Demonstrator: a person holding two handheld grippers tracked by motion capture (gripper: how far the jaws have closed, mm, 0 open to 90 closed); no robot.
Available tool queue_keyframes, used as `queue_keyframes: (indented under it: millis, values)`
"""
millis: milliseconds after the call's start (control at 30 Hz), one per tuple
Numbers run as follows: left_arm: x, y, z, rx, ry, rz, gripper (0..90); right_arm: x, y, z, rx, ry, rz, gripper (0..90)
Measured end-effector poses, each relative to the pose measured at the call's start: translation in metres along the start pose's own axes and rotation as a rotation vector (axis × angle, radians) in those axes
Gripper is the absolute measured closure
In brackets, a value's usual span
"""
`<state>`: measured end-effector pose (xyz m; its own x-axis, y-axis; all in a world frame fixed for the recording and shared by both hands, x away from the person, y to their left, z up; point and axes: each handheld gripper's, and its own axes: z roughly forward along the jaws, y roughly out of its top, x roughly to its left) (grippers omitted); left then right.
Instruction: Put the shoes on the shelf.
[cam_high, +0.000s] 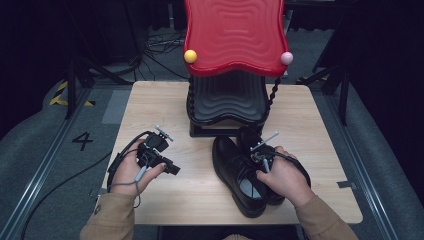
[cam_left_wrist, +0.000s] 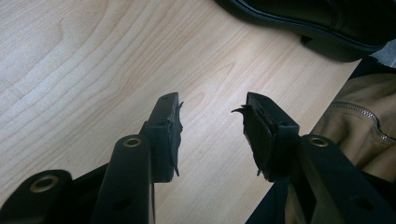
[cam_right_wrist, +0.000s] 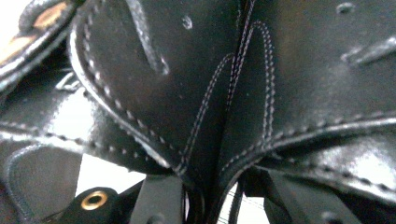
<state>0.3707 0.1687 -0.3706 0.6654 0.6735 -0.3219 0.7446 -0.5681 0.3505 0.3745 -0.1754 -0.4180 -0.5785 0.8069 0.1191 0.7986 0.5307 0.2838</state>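
Gripping: the right claw (cam_high: 261, 159) has its jaws set over the adjoining inner sides of two black shoes (cam_high: 240, 172), clamping both together; in the right gripper view the stitched leather (cam_right_wrist: 224, 93) of both shoes runs down between the jaws.
Right claw opening: partly closed, pads pressed on the leather.
Left claw: the left claw (cam_high: 170, 166) rests low over the bare surface (cam_high: 200, 192), jaws apart with nothing between them; in the left gripper view both pads (cam_left_wrist: 170, 135) stand over the wood grain.
Shoes' place: side by side on the surface, right of centre, toes pointing to the rack, heels near the person's edge.
Rack: a black wavy shoe rack (cam_high: 227, 97) stands at the far middle of the surface, just beyond the toes, under a red wavy top (cam_high: 235, 35).
Spacing: the left claw lies well apart from the shoes.
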Motion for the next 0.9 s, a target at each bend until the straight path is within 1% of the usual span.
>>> queue_keyframes:
  millis: [33, 100, 167, 300, 367, 533, 567, 600, 667, 700, 767, 800, 833, 867, 900]
  values:
    - [0.0, 0.0, 0.0, 0.0, 0.0, 0.0, 56.5, 0.0, 0.0, 0.0, 0.0, 0.0, 0.0, 75.4]
    - [0.0, 0.001, 0.0, -0.002, 0.003, 0.006, 56.5, -0.001, 0.003, 0.0, 0.024, 0.001, -0.002, 75.9]
    - [0.0, 0.001, 0.0, 0.001, 0.0, 0.008, 56.4, 0.0, 0.005, 0.0, 0.034, -0.002, 0.001, 76.3]
    - [0.0, 0.002, 0.001, 0.002, -0.003, 0.004, 56.4, 0.0, 0.008, 0.0, 0.053, -0.006, 0.003, 76.8]
    - [0.001, 0.002, 0.001, 0.0, -0.004, 0.003, 56.5, 0.0, 0.01, 0.0, 0.071, -0.011, 0.002, 77.2]
    - [0.003, 0.001, 0.0, -0.004, -0.004, 0.004, 56.5, -0.001, 0.01, 0.0, 0.068, 0.0, 0.01, 78.3]
    - [0.003, 0.001, 0.0, -0.007, -0.004, 0.002, 56.5, -0.001, 0.01, -0.001, 0.071, -0.003, 0.007, 79.1]
    - [0.004, 0.001, -0.001, -0.006, -0.005, 0.001, 56.5, -0.001, 0.011, -0.002, 0.073, -0.03, 0.001, 80.8]
    - [0.005, 0.0, -0.002, -0.012, -0.007, -0.005, 56.5, -0.005, 0.011, -0.004, 0.067, -0.04, -0.006, 82.0]
    - [0.005, 0.0, -0.002, -0.014, -0.006, -0.004, 56.6, -0.007, 0.011, -0.006, 0.073, -0.039, 0.001, 82.2]
    - [0.007, -0.001, -0.003, -0.015, -0.007, -0.009, 56.5, -0.008, 0.011, -0.011, 0.082, -0.02, 0.011, 82.3]
    - [0.007, -0.001, -0.003, -0.015, -0.007, -0.009, 56.6, -0.008, 0.011, -0.011, 0.082, -0.02, 0.011, 82.3]
    - [0.007, -0.001, -0.003, -0.017, -0.006, -0.012, 56.6, -0.009, 0.011, -0.013, 0.086, -0.004, 0.005, 82.3]
    - [0.008, -0.002, -0.003, -0.02, -0.006, -0.013, 56.6, -0.008, 0.011, -0.02, 0.099, 0.023, -0.001, 82.2]
    - [0.008, -0.002, -0.004, -0.017, -0.007, -0.01, 56.6, -0.006, 0.012, -0.023, 0.105, 0.035, 0.0, 82.2]
